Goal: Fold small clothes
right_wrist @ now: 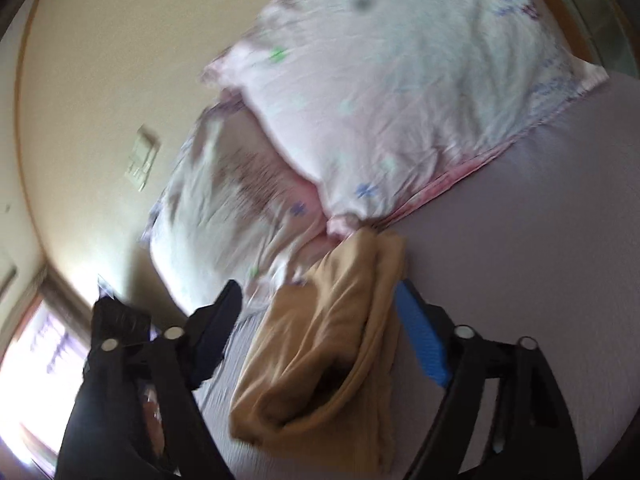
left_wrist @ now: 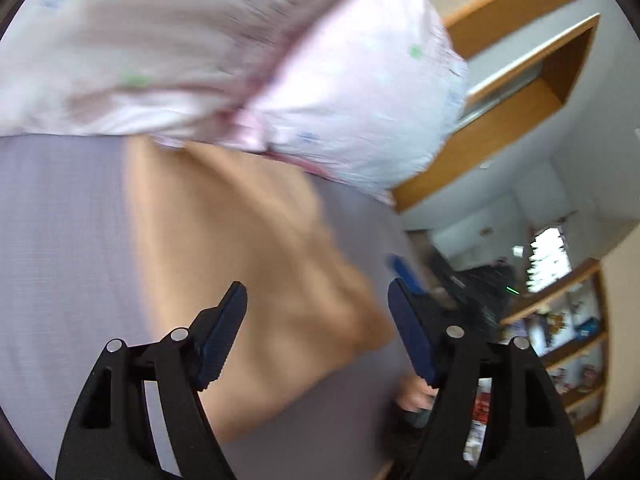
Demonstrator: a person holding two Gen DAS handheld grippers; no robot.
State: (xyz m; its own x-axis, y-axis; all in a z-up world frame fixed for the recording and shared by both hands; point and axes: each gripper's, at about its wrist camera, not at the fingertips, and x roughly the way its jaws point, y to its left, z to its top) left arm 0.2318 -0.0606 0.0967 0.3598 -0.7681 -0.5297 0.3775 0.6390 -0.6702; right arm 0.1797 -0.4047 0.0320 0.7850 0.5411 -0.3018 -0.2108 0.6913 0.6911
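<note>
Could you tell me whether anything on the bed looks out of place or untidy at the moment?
The tan garment on the lilac sheet is bunched and creased, with an edge gaping open and its far end against the floral pillows. Both the left gripper and the right gripper are open and empty. Nothing looks damaged.

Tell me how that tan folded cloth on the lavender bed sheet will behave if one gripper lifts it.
The tan folded garment probably flops: it lies in soft wrinkled layers. Lifted by one edge, its fold likely opens, since the layers gape. It looks thin and light.
</note>
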